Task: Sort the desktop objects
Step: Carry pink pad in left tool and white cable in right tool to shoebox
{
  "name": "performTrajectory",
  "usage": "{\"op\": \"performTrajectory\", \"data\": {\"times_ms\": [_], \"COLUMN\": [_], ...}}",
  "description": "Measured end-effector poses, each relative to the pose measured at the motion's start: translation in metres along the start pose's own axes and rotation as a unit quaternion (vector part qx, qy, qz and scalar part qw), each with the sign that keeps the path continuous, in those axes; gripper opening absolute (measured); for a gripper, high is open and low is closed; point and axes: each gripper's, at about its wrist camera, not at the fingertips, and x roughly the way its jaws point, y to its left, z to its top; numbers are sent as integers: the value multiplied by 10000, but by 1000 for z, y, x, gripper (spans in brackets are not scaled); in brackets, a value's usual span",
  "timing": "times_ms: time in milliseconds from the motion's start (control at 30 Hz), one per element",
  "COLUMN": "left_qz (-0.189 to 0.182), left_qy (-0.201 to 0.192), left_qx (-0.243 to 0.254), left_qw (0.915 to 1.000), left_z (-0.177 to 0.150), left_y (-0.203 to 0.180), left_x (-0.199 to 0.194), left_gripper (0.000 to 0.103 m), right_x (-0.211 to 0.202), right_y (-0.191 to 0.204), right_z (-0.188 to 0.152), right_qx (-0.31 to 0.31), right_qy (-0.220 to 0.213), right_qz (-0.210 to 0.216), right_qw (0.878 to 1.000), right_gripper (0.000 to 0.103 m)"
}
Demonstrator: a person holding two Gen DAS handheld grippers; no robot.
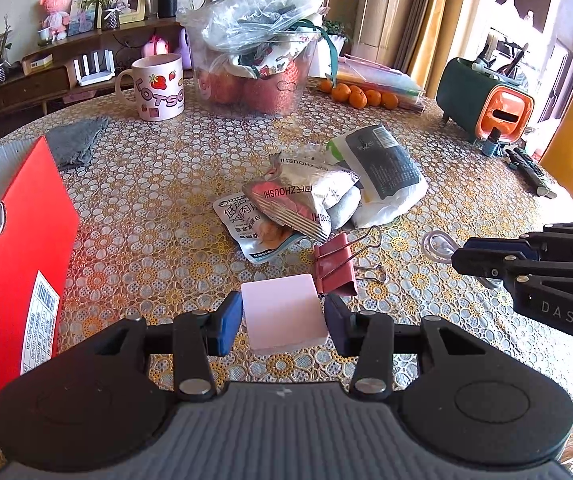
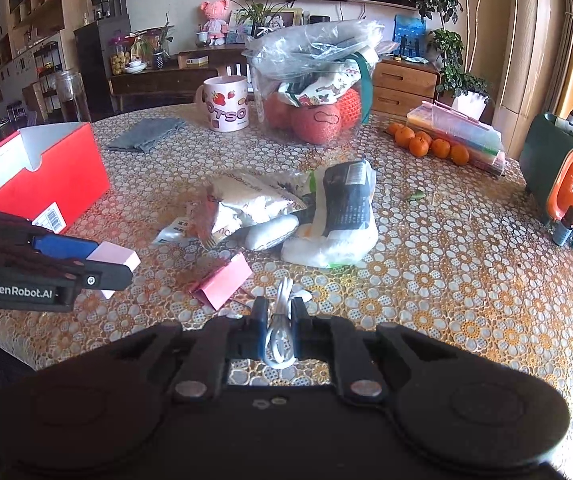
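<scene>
in your left wrist view, the left gripper (image 1: 283, 317) holds a pale pink block (image 1: 282, 311) between its blue pads (image 1: 228, 322), the left pad against the block's side and the right pad at or just off its other side, low over the floral tablecloth (image 1: 158, 200). just beyond the block lies a pink binder clip (image 1: 336, 268), and past that a heap of snack packets (image 1: 302, 200). an open red box (image 1: 18, 264) stands at your left. the right gripper (image 1: 482, 258) enters from the right edge, its fingers drawn narrow around a loop of white cable (image 1: 438, 244).

in your right wrist view, the right gripper (image 2: 279, 314) pinches the white cable (image 2: 280, 320) between closely set fingers, the loop hanging back toward the camera. the binder clip (image 2: 224, 282) lies just to its left on the cloth. the left gripper (image 2: 98, 264) reaches in from the left edge with the pink block (image 2: 116, 256) at its tip. the red box (image 2: 52, 176) sits behind it, the snack packets (image 2: 278, 208) mid-table, a strawberry mug (image 2: 226, 104) and tangerines (image 2: 426, 144) farther back.
</scene>
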Motion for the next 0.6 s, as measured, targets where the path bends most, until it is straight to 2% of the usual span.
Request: {"op": "performTrajectory", "data": {"times_ms": [333, 600], "left_qz": [-64, -27], "left_qy": [-236, -460], "left_qx": [102, 214], "left_qw": [9996, 9987], "left_z": [11, 27], "left_y": [3, 21], "left_x": [-39, -75], "left_gripper": [44, 44], "right_x": [-42, -63], "right_y": [24, 57], "right_z": [23, 53], "right_qx": [-93, -351], "right_qy": [-395, -679], "right_qz": [109, 206], "right_qw": [9991, 9969], "right_gripper": [11, 11]}}
